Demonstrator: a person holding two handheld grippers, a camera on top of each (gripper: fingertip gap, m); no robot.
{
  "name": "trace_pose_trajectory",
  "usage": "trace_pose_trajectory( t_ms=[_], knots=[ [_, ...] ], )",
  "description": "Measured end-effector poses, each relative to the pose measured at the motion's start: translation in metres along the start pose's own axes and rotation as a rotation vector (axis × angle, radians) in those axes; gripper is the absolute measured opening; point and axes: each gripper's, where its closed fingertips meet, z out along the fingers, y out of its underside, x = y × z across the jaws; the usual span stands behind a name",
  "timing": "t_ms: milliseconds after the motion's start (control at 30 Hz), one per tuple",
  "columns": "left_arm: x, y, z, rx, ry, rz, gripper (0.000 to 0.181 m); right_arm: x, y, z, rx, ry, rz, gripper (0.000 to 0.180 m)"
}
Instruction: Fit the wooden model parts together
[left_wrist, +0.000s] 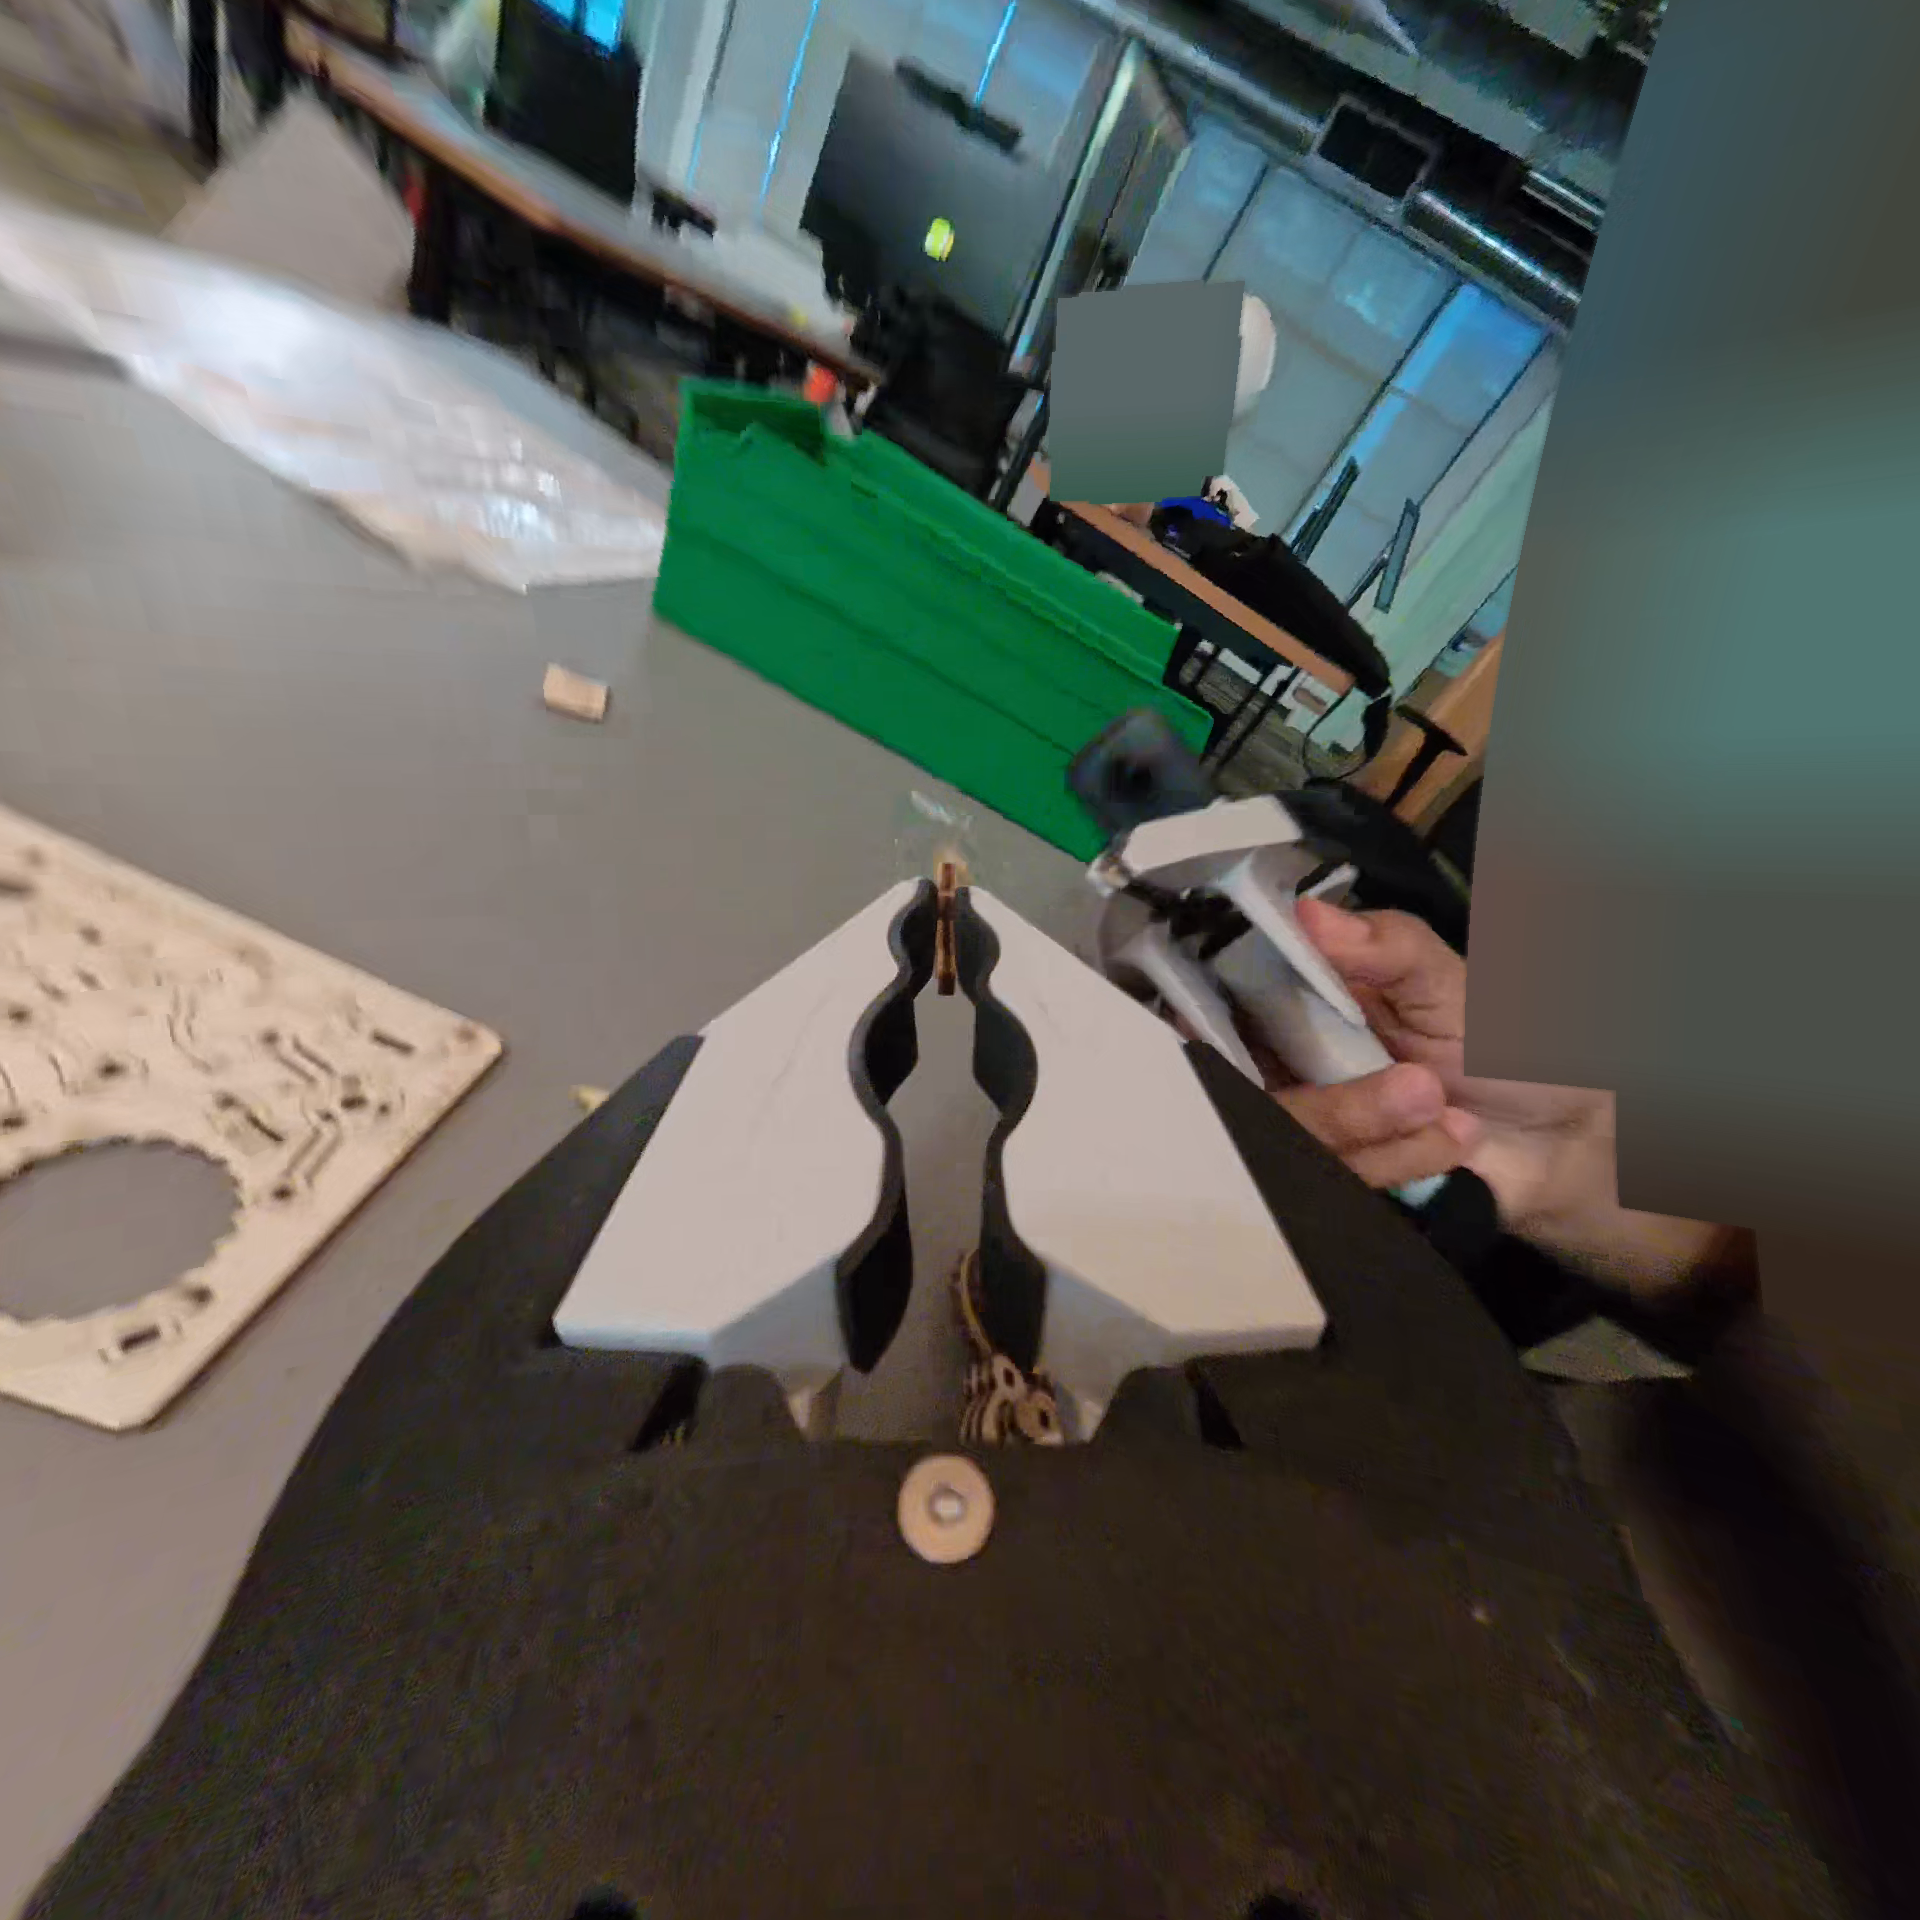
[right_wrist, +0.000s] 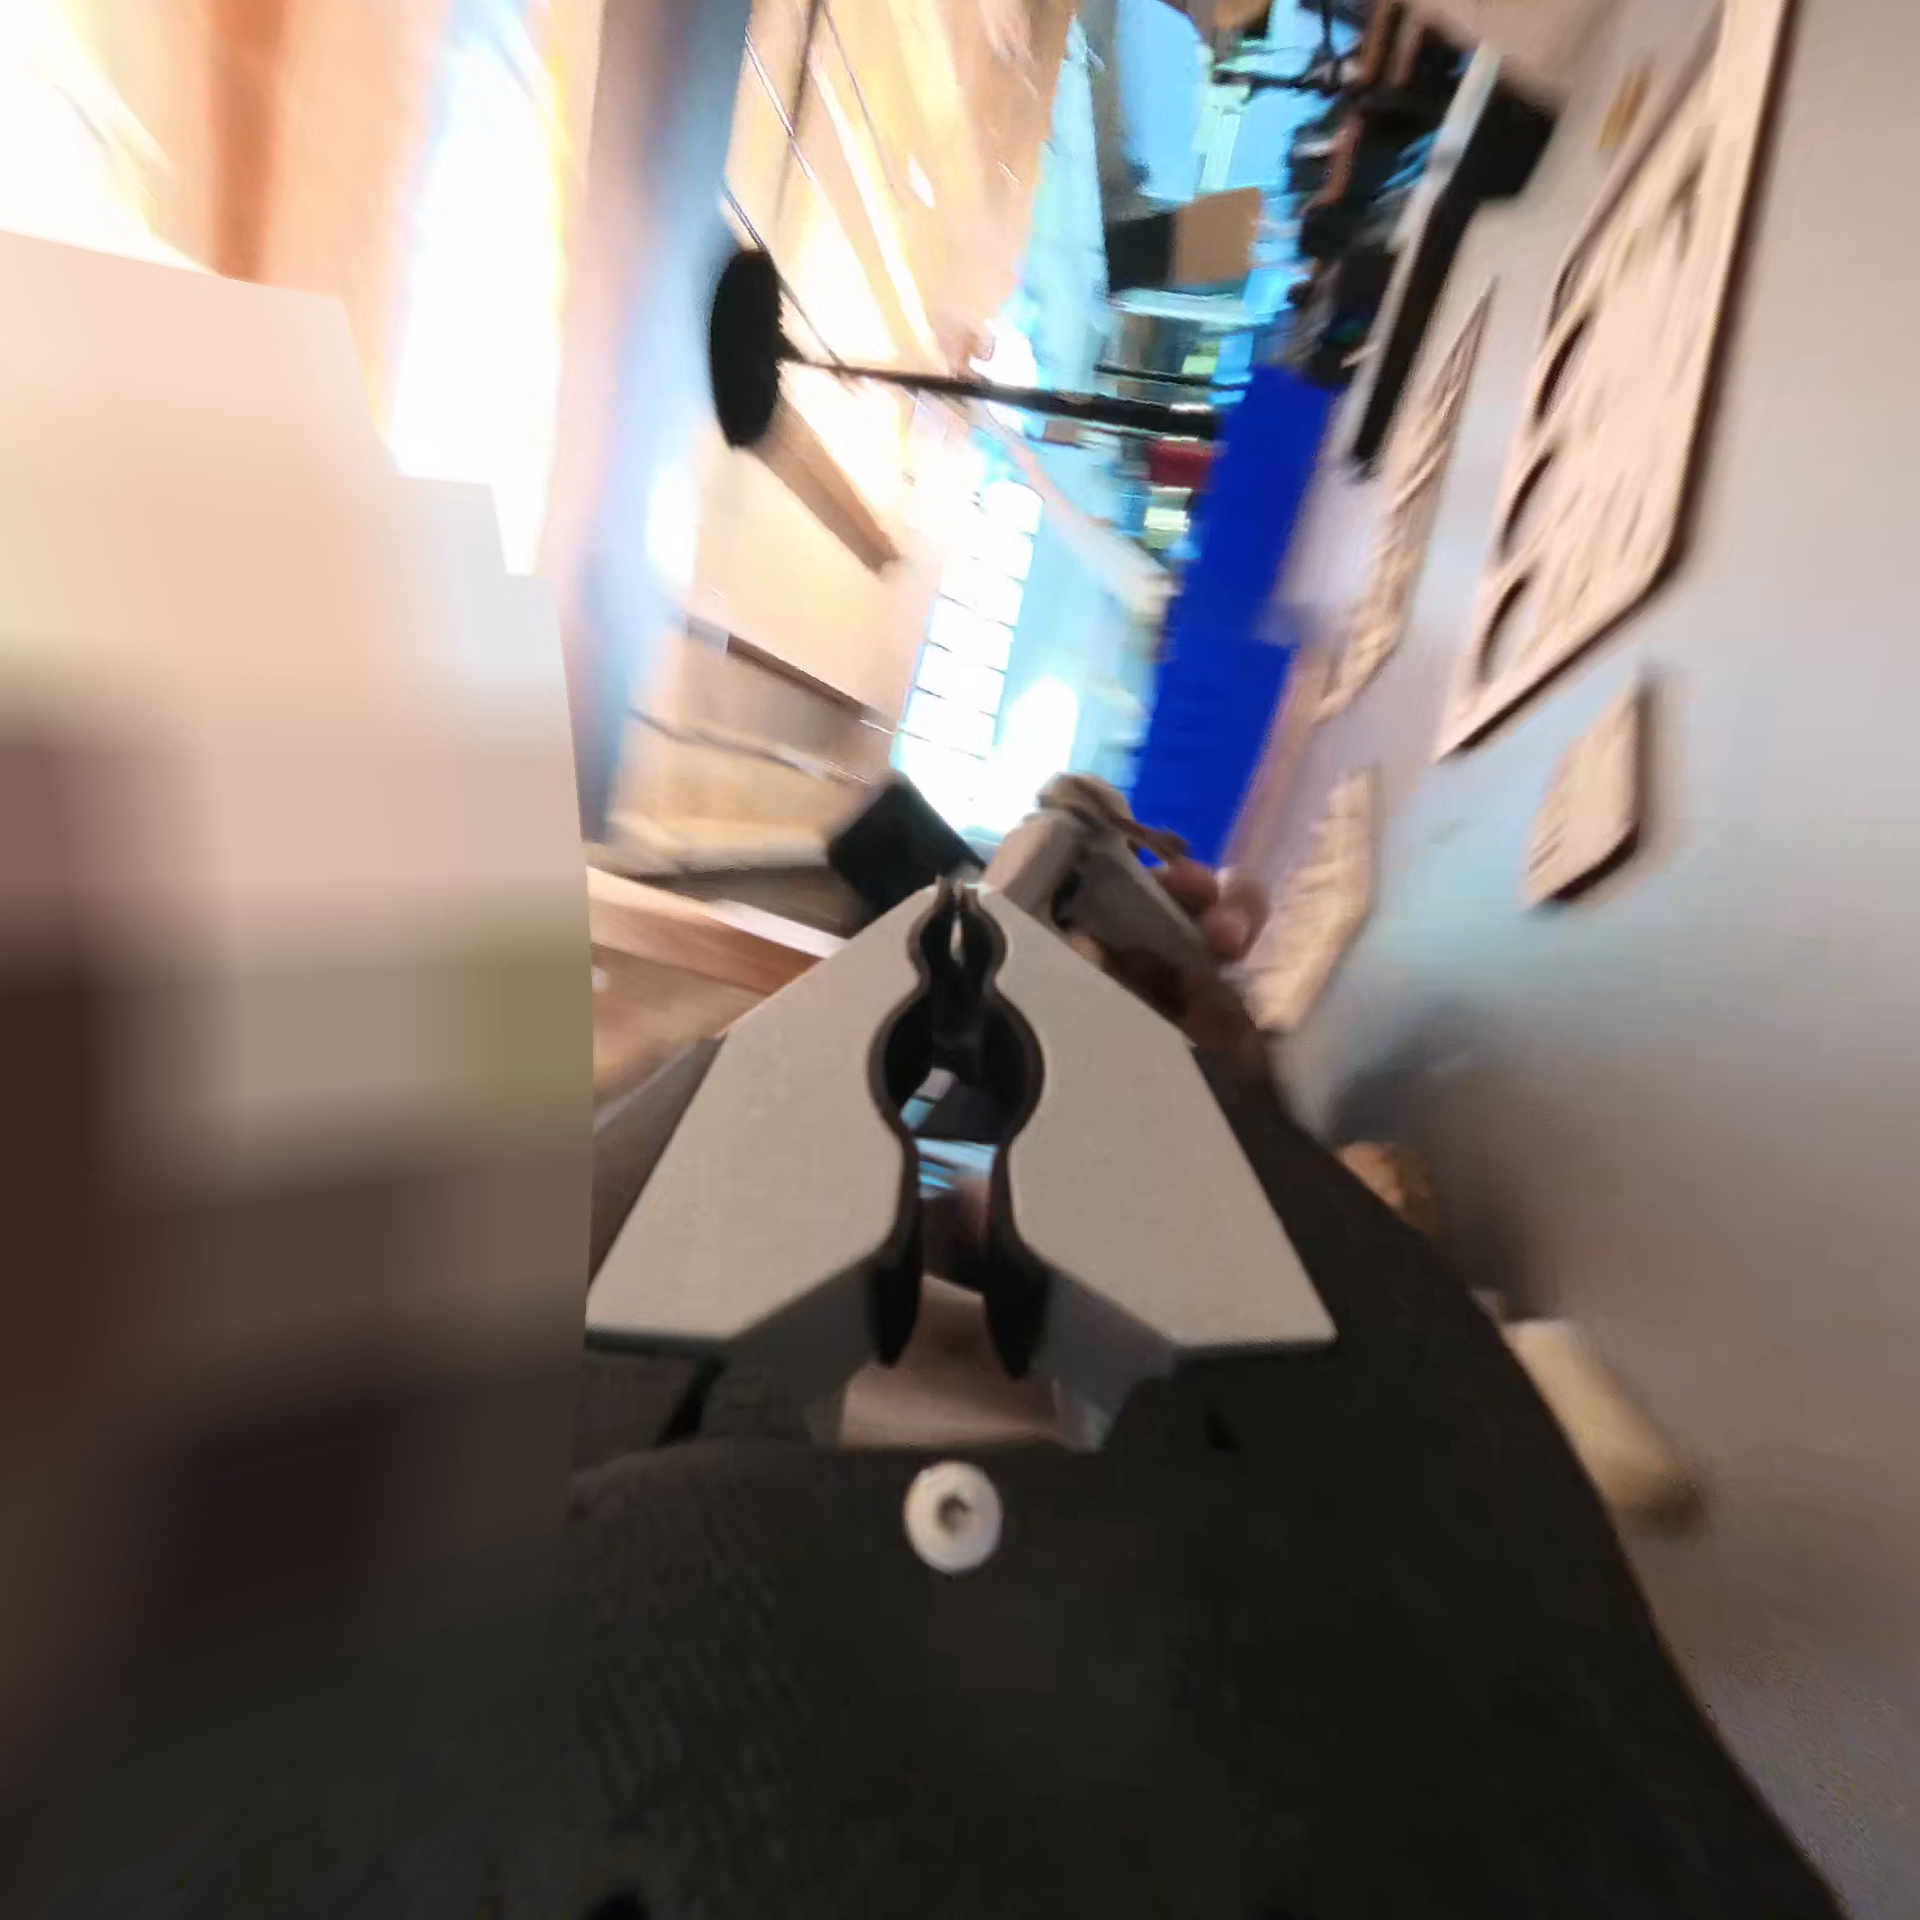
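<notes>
Left gripper (left_wrist: 945, 914): fingers nearly closed, tips pinching a thin wooden part (left_wrist: 945, 935) on edge, long axis running 12 to 6 o'clock along the fingers. A second cluster of small wooden gear-like pieces (left_wrist: 1003, 1392) lodged at the finger roots, toward 6 o'clock.

Right gripper (right_wrist: 961, 914): tips drawn together on a thin dark sliver (right_wrist: 954, 961), too blurred to identify; whether truly gripped, not determinable.

Left wrist view only: grey table (left_wrist: 312, 727); green bin (left_wrist: 883, 613) at 12 o'clock; punched-out wooden sheet (left_wrist: 208, 1091) lying flat at 9 o'clock; small loose wooden block (left_wrist: 575, 691) at 11 o'clock; right gripper (left_wrist: 1195, 862) at 3 o'clock, gripped by a hand (left_wrist: 1382, 1039).

Right wrist view only: strongly rolled and motion-blurred; several wooden sheets (right_wrist: 1600, 436) on the table surface at 2 o'clock; blue panel (right_wrist: 1236, 623) at 1 o'clock; left gripper (right_wrist: 1081, 862) just beyond the fingertips.
</notes>
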Motion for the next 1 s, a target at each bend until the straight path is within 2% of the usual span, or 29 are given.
trace_pose_trajectory(
  t_ms=[100, 200, 300, 467, 633, 1000],
  knots=[
    [-0.008, 0.015, 0.004, -0.084, -0.008, -0.09, 0.0, 0.003, -0.007, -0.004, -0.092, 0.219, -0.368, 0.0],
    [-0.009, 0.021, 0.006, -0.12, -0.028, -0.028, 0.0, 0.008, -0.017, -0.013, -0.159, 0.44, -0.717, 0.0],
    [-0.005, 0.02, 0.006, -0.119, -0.042, 0.088, 0.0, 0.016, -0.015, -0.015, -0.238, 0.588, -0.952, 0.0],
    [0.006, 0.016, 0.005, -0.097, -0.033, 0.24, 0.0, 0.028, -0.006, -0.01, -0.345, 0.74, -1.244, 0.0],
    [0.01, 0.015, 0.005, -0.09, -0.036, 0.299, 0.0, 0.023, -0.004, -0.006, -0.346, 0.783, -1.37, 0.0],
    [0.011, 0.02, 0.008, -0.109, -0.053, 0.345, 0.0, 0.027, -0.005, -0.009, -0.368, 0.849, -1.403, 0.0]
  ],
)
